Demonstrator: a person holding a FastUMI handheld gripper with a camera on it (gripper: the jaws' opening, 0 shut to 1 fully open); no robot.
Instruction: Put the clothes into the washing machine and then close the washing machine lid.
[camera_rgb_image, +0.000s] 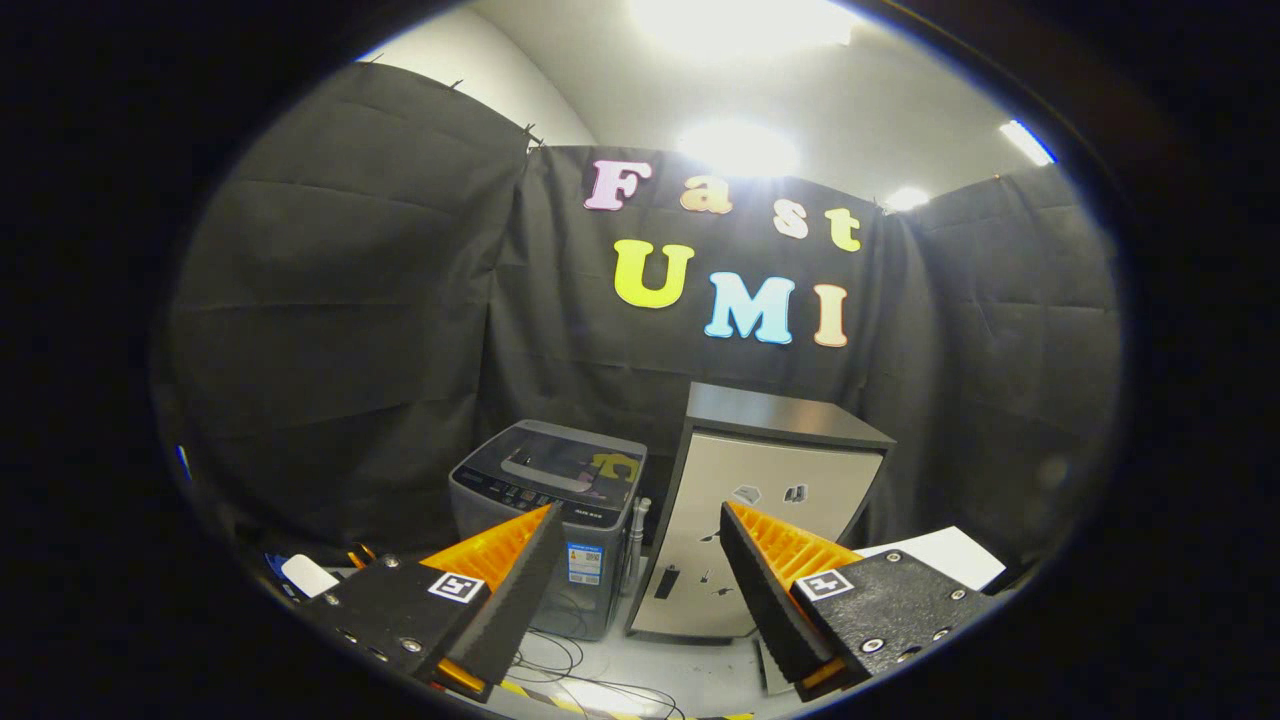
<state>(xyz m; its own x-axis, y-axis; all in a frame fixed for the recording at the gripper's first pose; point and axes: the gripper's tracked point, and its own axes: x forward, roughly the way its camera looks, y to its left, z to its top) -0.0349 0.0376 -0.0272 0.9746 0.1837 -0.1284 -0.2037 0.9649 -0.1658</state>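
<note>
**A:** What have you got at the tongs?

**B:** I see them spread wide, nothing between the fingers, nothing held. They hang in the air, above the floor. Through the gap I see pale floor with thin dark cables looping across it, and a strip of yellow-and-black tape nearest to me.

**A:** And the washing machine?

**B:** The washing machine stands on the floor just beyond the left finger, which covers its near lower corner. It is a small grey top-loader, upright, its long axis vertical. Its control strip faces me, and the dark lid lies flat on top, shut, sloping up towards the back wall. I cannot make out any clothes from here.

**A:** Room to move?

**B:** Tight on its right. A narrow gap with a grey hose or pipe separates it from a taller cabinet, pale front, dark top, a few small stickers on the door. The cabinet stands higher than the lid. Above the lid the space is open up to the black cloth wall.

**A:** Anything else?

**B:** Left of the left finger, some small items low down, one white, too blurred to name. Beyond the right finger, a white flat surface, perhaps a sheet or a board. Bright ceiling lights glare overhead.
</note>
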